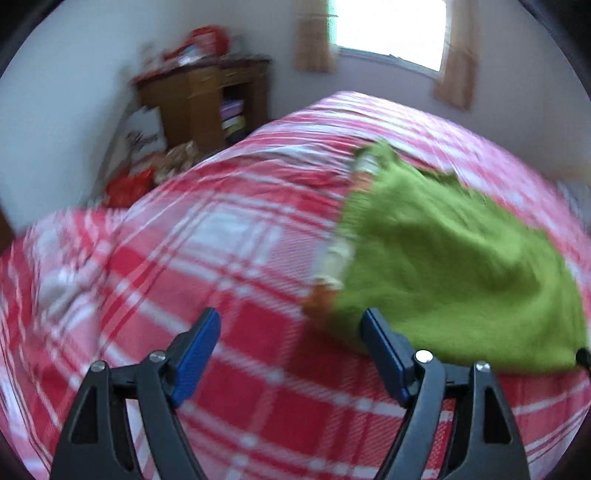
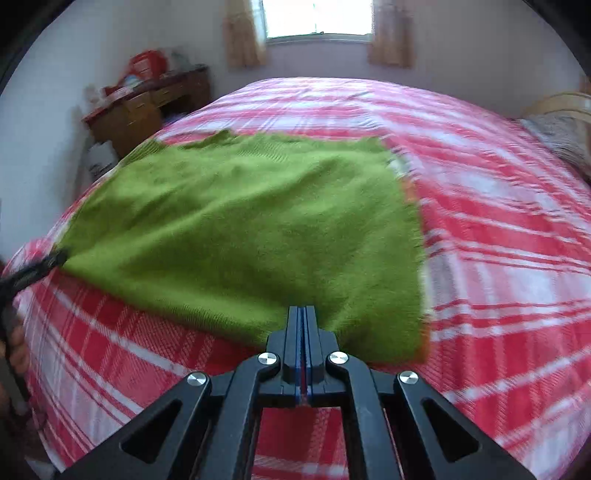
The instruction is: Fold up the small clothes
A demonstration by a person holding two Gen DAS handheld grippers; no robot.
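A green knitted garment (image 2: 243, 229) lies spread on the bed, with white and orange trim along one side (image 1: 340, 258). My right gripper (image 2: 303, 310) is shut on its near edge, and the cloth pulls to a point there. In the left wrist view, that gripper's dark tip (image 1: 583, 356) shows at the garment's corner. My left gripper (image 1: 291, 326) stands open over the bedsheet, nothing between its blue pads (image 1: 201, 343); the garment (image 1: 454, 266) lies just beyond its right finger. In the right wrist view, the left gripper (image 2: 35, 269) sits by the garment's left corner, a hand behind it.
The bed carries a red, pink and white plaid sheet (image 2: 498, 229). A wooden desk (image 1: 207, 99) with clutter on top stands at the far left by the wall, with bags (image 1: 129, 184) on the floor. A curtained window (image 2: 317, 18) is behind the bed. A pillow (image 2: 561, 136) lies far right.
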